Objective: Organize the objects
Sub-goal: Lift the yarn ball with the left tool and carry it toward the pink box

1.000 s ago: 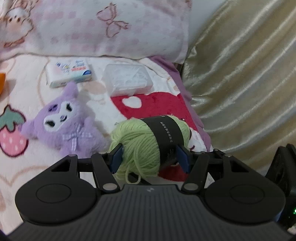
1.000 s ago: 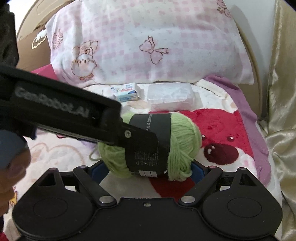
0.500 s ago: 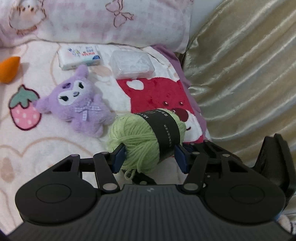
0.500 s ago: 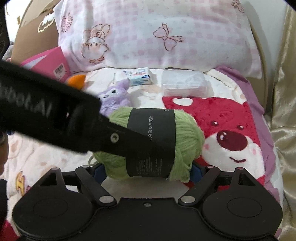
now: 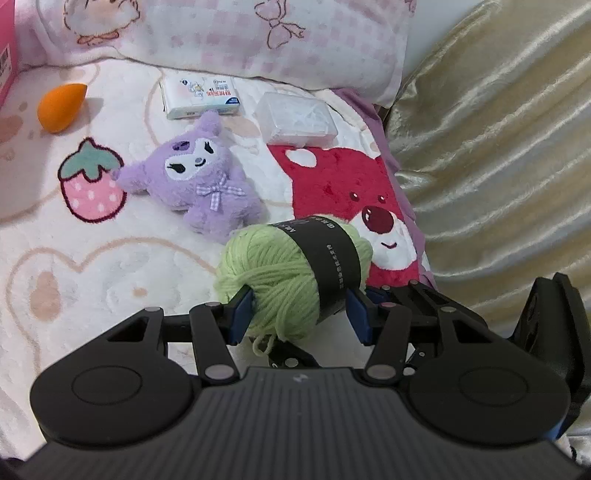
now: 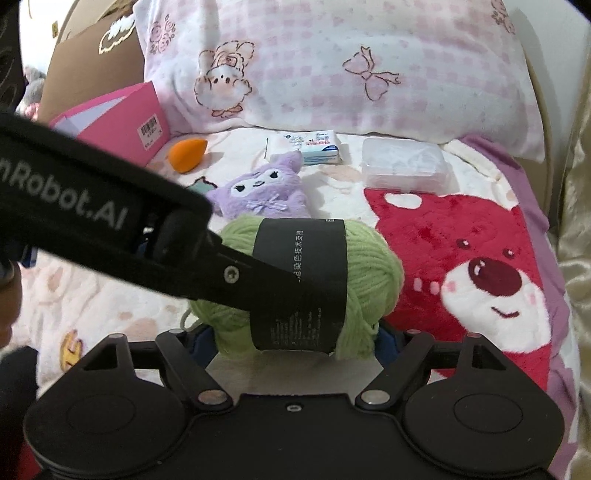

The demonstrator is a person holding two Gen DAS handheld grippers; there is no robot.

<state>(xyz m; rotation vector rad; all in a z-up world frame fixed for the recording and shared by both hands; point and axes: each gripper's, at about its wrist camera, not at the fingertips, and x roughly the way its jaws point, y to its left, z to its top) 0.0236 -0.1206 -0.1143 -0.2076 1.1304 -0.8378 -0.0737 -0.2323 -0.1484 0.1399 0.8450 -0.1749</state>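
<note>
Both grippers meet on one thing: the left gripper (image 5: 299, 314) has its blue pads pressed into the green yarn ball (image 5: 284, 273), one sunk in the loose wool, the other against the black paper band (image 5: 328, 254). The right gripper (image 6: 291, 343) sits under the same ball with its jaws set wide at either end; whether they actually pinch it I cannot tell (the pads are mostly hidden). Yarn like this should be light and squashy, so I'd judge the banded middle the firmest hold, since bare strands could slide or snag. A loose tail dangles below. The ball is lifted over the fleece blanket (image 5: 110, 266), just near the purple plush toy (image 5: 203, 181), with the tissue pack (image 5: 199, 94), clear box (image 5: 299, 118) and orange sponge (image 5: 61, 107) further back by the pillow (image 5: 258, 33).
</note>
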